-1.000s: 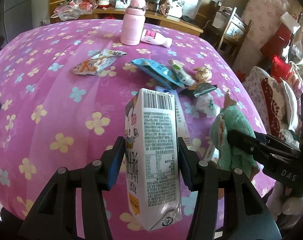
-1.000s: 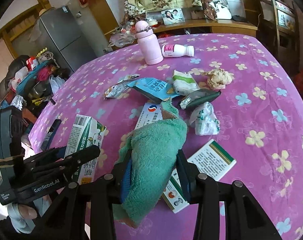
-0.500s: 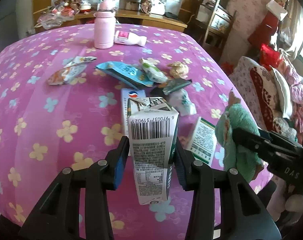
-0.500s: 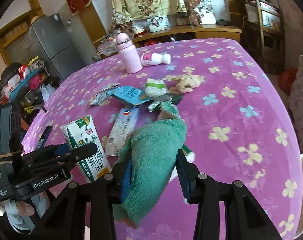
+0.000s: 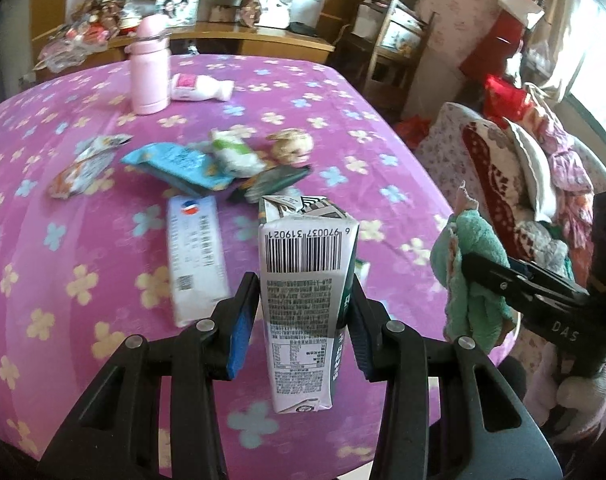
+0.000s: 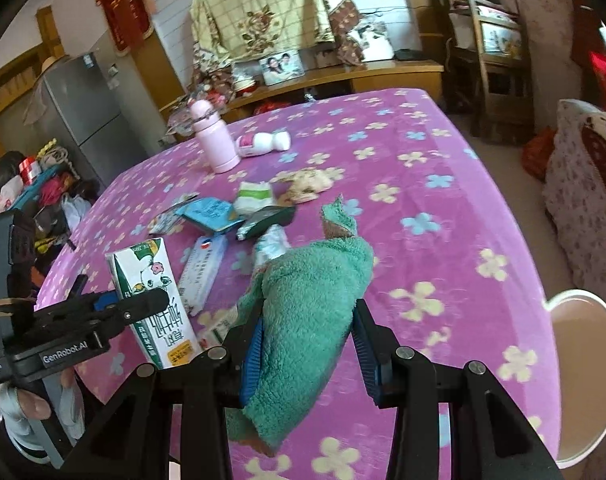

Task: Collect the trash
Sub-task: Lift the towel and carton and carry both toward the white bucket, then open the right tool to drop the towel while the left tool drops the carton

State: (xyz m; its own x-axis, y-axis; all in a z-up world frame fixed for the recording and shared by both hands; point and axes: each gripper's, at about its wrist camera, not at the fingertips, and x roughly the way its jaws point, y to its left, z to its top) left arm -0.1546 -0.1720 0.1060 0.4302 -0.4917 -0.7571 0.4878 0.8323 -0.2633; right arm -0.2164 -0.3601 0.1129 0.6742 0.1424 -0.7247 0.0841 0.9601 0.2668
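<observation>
Purple flowered cloth is covering the counter (image 6: 443,208), with a wooden sideboard and a grey fridge standing behind it. Left tool (image 5: 301,316) is pinching an upright milk carton (image 5: 303,280), its long axis standing vertical, lifted above the near edge. Right tool (image 6: 307,338) is clamping a teal towel (image 6: 315,304). Remaining wrappers (image 5: 183,164) are lying farther ahead, mid-counter. A white bin rim (image 6: 583,300) is showing off the counter's right edge, nearer the right tool, so the carton is probably heading rightward.

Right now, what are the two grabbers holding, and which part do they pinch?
The left gripper pinches the milk carton by its two sides, around mid-height. The right gripper squeezes the bunched green towel near its lower end.
</observation>
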